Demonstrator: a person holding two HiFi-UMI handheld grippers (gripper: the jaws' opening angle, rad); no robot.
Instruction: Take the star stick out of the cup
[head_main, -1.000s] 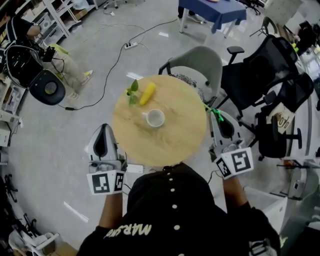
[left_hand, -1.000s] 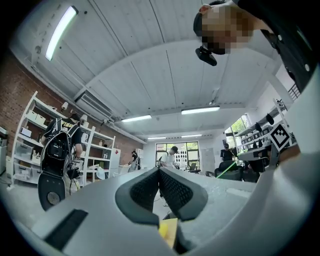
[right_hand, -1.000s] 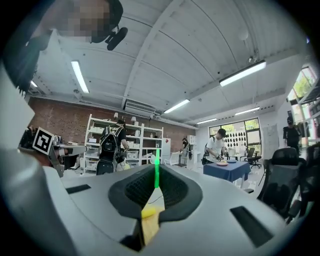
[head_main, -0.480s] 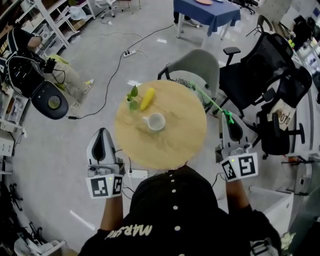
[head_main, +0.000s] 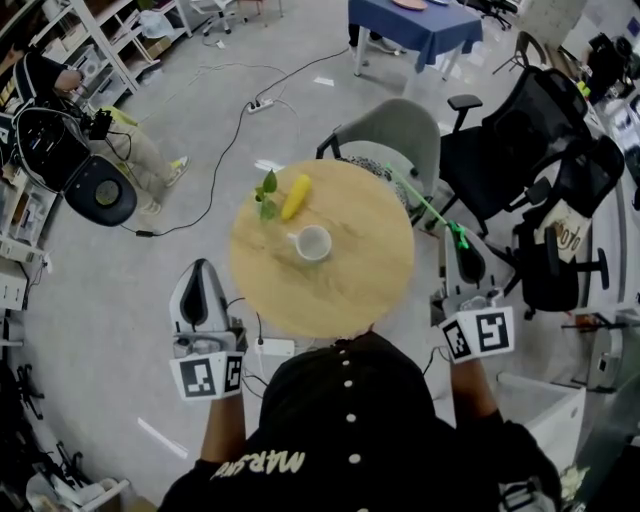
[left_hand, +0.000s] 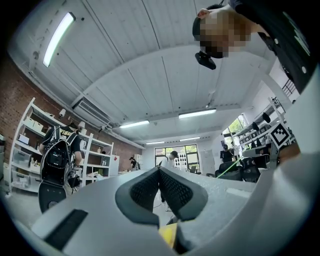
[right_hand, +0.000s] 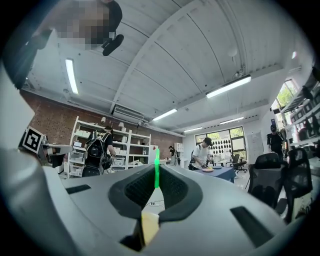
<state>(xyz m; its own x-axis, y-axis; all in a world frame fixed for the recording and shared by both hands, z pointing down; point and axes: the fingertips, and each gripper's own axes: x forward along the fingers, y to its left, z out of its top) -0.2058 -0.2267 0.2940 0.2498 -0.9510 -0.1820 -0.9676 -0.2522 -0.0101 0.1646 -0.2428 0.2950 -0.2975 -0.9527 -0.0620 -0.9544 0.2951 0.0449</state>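
A white cup (head_main: 312, 242) stands empty near the middle of the round wooden table (head_main: 350, 290). My right gripper (head_main: 459, 243) hangs off the table's right edge, shut on a thin green star stick (head_main: 424, 205) that slants up and to the left over the edge. In the right gripper view the stick (right_hand: 156, 170) rises straight from between the closed pads. My left gripper (head_main: 205, 266) hovers off the table's left edge; its pads (left_hand: 150, 187) meet at the tip with nothing between them.
A yellow corn-like toy (head_main: 294, 196) and a green leaf sprig (head_main: 265, 194) lie at the table's far left. A grey chair (head_main: 398, 130) stands behind the table, black office chairs (head_main: 520, 150) to the right. A cable and power strip (head_main: 262, 103) cross the floor.
My right gripper has moved right, off the table's edge, with the green stick in it. The left gripper has stayed about where it was.
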